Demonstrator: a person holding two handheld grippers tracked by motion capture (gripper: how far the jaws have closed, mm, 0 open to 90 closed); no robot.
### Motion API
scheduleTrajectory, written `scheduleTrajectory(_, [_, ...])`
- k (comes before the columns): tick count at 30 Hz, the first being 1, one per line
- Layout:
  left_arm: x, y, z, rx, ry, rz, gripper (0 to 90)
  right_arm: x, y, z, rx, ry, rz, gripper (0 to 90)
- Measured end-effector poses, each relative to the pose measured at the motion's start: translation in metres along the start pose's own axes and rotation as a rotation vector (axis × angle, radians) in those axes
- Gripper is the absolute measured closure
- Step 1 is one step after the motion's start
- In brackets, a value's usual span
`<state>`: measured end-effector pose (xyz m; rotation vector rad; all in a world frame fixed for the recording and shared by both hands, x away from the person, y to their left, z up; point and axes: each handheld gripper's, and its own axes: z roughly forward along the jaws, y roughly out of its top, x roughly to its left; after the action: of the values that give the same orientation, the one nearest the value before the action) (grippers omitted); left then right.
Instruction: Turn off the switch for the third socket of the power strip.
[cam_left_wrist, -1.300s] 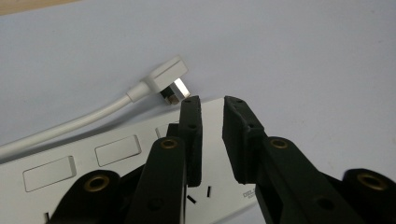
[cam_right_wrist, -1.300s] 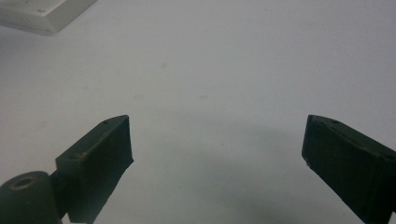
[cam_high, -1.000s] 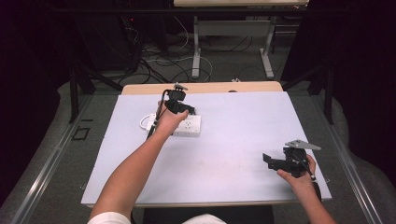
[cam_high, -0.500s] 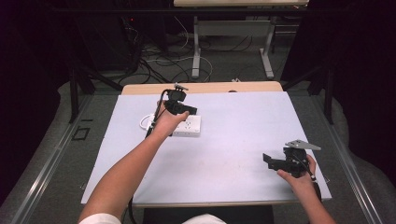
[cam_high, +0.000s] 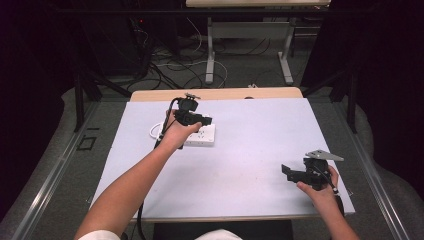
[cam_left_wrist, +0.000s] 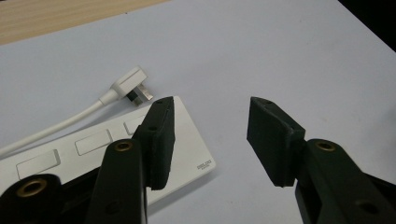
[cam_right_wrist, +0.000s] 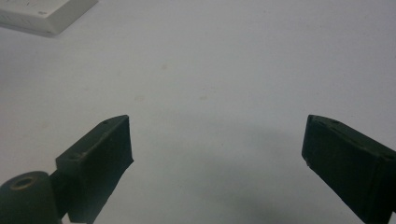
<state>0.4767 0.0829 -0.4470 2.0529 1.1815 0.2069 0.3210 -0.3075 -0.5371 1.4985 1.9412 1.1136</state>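
The white power strip (cam_high: 201, 135) lies flat on the far left part of the white table (cam_high: 250, 165), with its white plug (cam_left_wrist: 133, 87) and cord (cam_left_wrist: 60, 123) resting on the surface just beyond its end. The left gripper (cam_high: 196, 120) hovers right over the strip with its 2 jaws spread apart and nothing between them; in the left gripper view, 1 jaw sits above the strip's end and the other over bare table beside it. The right gripper (cam_high: 294, 172) waits well apart at the near right, jaws wide and empty, above bare table. The step in hand looks like the approach to a grasp of the strip. The next move probably calls for lowering the left gripper so the jaws straddle the strip's end, then closing squarely so it does not skid.
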Motion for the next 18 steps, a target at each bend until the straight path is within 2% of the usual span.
scheduleTrajectory(1, [0.001, 0.0, -0.001, 0.006, -0.004, 0.015, 50.3, 0.0, 0.0, 0.0, 0.001, 0.0, 0.002, 7.8])
scheduleTrajectory(3, [0.0, -0.002, -0.003, -0.006, -0.005, 0.011, 48.7, 0.001, 0.0, 0.0, 0.001, 0.0, 0.002, 7.8])
scheduleTrajectory(7, [0.0, -0.005, -0.008, -0.003, -0.009, 0.026, 44.8, 0.001, 0.0, 0.0, 0.001, 0.0, 0.002, 7.8])
scheduleTrajectory(8, [0.0, -0.007, -0.008, -0.016, -0.01, 0.031, 43.9, 0.001, 0.0, 0.0, 0.001, 0.0, 0.002, 7.8])
scheduleTrajectory(18, [0.002, -0.02, -0.02, -0.041, -0.014, 0.08, 36.3, 0.001, 0.0, 0.0, 0.004, 0.0, 0.003, 7.8])
